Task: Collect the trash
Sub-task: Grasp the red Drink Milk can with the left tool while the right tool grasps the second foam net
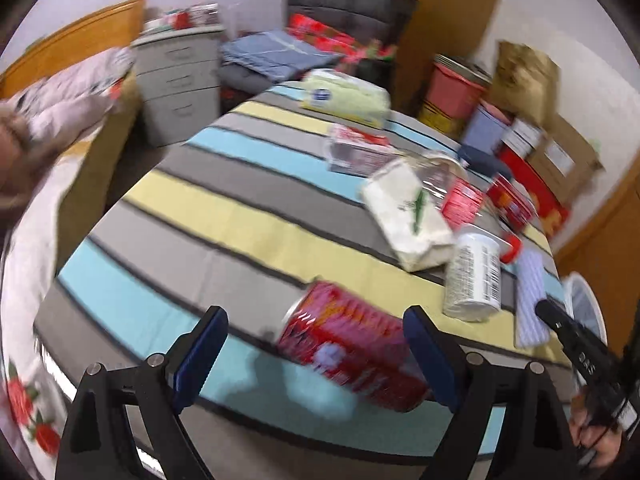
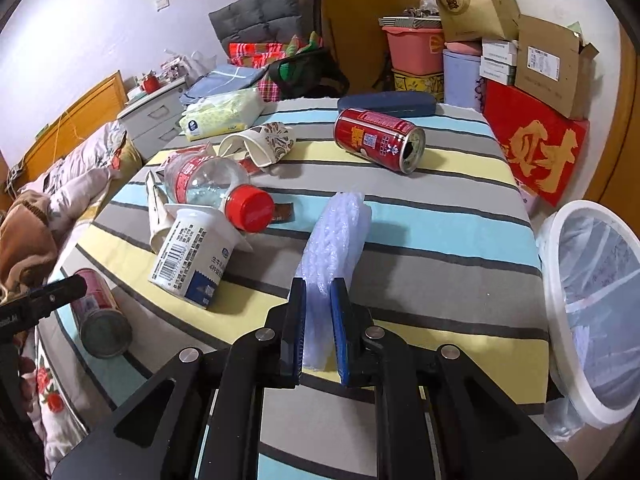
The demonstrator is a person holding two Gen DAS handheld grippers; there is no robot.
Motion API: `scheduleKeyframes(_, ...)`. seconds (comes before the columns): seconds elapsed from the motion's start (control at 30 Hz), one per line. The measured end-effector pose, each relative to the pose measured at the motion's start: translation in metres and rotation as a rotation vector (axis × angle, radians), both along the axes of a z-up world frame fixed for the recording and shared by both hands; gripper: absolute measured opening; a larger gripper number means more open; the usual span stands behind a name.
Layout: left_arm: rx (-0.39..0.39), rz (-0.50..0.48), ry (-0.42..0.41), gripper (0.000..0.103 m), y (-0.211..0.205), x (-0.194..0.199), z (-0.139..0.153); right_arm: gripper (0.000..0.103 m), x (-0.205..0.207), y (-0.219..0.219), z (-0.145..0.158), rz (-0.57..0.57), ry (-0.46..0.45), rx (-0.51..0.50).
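A red drink can (image 1: pixel 352 344) lies on its side near the front edge of the striped table (image 1: pixel 224 216). My left gripper (image 1: pixel 316 348) is open, one blue pad on each side of the can, neither pressing it; this view is blurred. In the right wrist view the same can (image 2: pixel 100 312) shows at the far left. My right gripper (image 2: pixel 318 320) is shut on a strip of bubble wrap (image 2: pixel 336 232), whose far end rests on the cloth. A white bin (image 2: pixel 580 312) with a clear liner stands off the table's right edge.
Around the table lie another red can (image 2: pixel 380 138), a clear bottle with a red cap (image 2: pixel 208 184), a white yoghurt cup (image 2: pixel 192 256), a crushed paper cup (image 2: pixel 260 142) and a tissue pack (image 2: pixel 224 114). Boxes and tubs crowd the far right; a bed lies left.
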State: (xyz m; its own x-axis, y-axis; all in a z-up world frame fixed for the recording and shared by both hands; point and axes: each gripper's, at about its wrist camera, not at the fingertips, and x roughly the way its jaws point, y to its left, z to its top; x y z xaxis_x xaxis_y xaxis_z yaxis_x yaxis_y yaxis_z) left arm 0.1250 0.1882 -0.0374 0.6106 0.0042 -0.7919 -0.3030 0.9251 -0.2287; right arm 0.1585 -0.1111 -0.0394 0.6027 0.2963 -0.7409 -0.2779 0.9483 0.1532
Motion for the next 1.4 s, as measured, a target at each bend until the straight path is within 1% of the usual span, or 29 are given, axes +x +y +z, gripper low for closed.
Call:
scheduleKeyframes(0.07,-0.065,-0.016,0.013,0.089,-0.001,0.003,-0.004,0.013,0.0,0.001,0.0,0.007,-0.003,0.0)
scheduleKeyframes(0.1,-0.084,-0.013,0.023,0.089,-0.003,0.005,-0.006,0.013,0.0,0.001,-0.001,0.008,-0.002,-0.001)
scheduleKeyframes(0.17,-0.092,-0.026,0.031,0.089,-0.011,0.009,-0.009,0.013,0.0,0.001,-0.002,0.008,0.001,0.003)
scheduleKeyframes(0.3,-0.152,-0.037,0.054,0.088,-0.022,0.017,-0.021,0.013,-0.001,0.001,-0.001,0.012,-0.005,-0.004)
scheduleKeyframes(0.37,-0.11,-0.057,0.045,0.088,-0.033,0.021,-0.02,0.013,-0.001,0.001,-0.002,0.015,-0.008,-0.014)
scheduleKeyframes(0.4,-0.071,-0.076,0.044,0.087,-0.039,0.025,-0.02,0.013,-0.001,0.001,-0.003,0.017,-0.007,-0.016)
scheduleKeyframes(0.47,-0.025,-0.11,0.046,0.083,-0.049,0.031,-0.019,0.013,-0.004,0.0,-0.002,0.021,-0.009,-0.028)
scheduleKeyframes(0.53,0.038,-0.167,0.061,0.076,-0.062,0.038,-0.018,0.013,-0.006,-0.001,-0.001,0.014,-0.026,-0.061)
scheduleKeyframes(0.57,0.072,-0.195,0.058,0.074,-0.069,0.041,-0.016,0.013,-0.007,-0.003,0.0,0.009,-0.033,-0.075)
scheduleKeyframes(0.63,0.139,-0.264,0.072,0.073,-0.084,0.046,-0.017,0.013,-0.006,-0.009,0.001,-0.005,-0.026,-0.084)
scheduleKeyframes(0.67,0.154,-0.283,0.069,0.073,-0.089,0.047,-0.018,0.013,-0.005,-0.014,0.001,-0.027,-0.028,-0.095)
scheduleKeyframes(0.77,0.14,-0.289,0.054,0.073,-0.092,0.043,-0.019,0.013,-0.003,-0.021,0.001,-0.039,-0.018,-0.089)
scheduleKeyframes(0.93,0.116,-0.245,0.069,0.073,-0.083,0.034,-0.024,0.013,-0.002,-0.023,-0.003,-0.019,-0.01,-0.043)
scheduleKeyframes(1.03,0.102,-0.223,0.072,0.073,-0.077,0.028,-0.024,0.02,0.001,-0.026,-0.005,-0.026,0.003,0.014)
scheduleKeyframes(1.07,0.098,-0.223,0.071,0.073,-0.076,0.028,-0.024,0.032,0.002,-0.027,-0.006,-0.029,0.007,0.037)
scheduleKeyframes(1.1,0.084,-0.22,0.071,0.073,-0.074,0.027,-0.025,0.054,0.004,-0.026,-0.007,-0.031,0.009,0.05)
scheduleKeyframes(1.13,0.07,-0.214,0.075,0.073,-0.072,0.027,-0.026,0.064,0.005,-0.025,-0.008,-0.03,0.012,0.06)
scheduleKeyframes(1.17,0.067,-0.216,0.073,0.073,-0.072,0.027,-0.027,0.068,0.007,-0.024,-0.01,-0.027,0.023,0.075)
scheduleKeyframes(1.23,0.064,-0.22,0.076,0.073,-0.073,0.028,-0.03,0.068,0.009,-0.021,-0.014,-0.027,0.04,0.077)
scheduleKeyframes(1.3,0.073,-0.226,0.066,0.072,-0.073,0.026,-0.03,0.068,0.01,-0.018,-0.019,-0.054,0.061,0.033)
scheduleKeyframes(1.33,0.072,-0.224,0.065,0.069,-0.073,0.026,-0.029,0.067,0.011,-0.018,-0.02,-0.057,0.063,0.023)
scheduleKeyframes(1.37,0.071,-0.224,0.063,0.066,-0.073,0.027,-0.029,0.063,0.01,-0.018,-0.022,-0.066,0.06,0.013)
scheduleKeyframes(1.4,0.067,-0.224,0.06,0.06,-0.072,0.027,-0.029,0.051,0.01,-0.02,-0.022,-0.07,0.06,0.01)
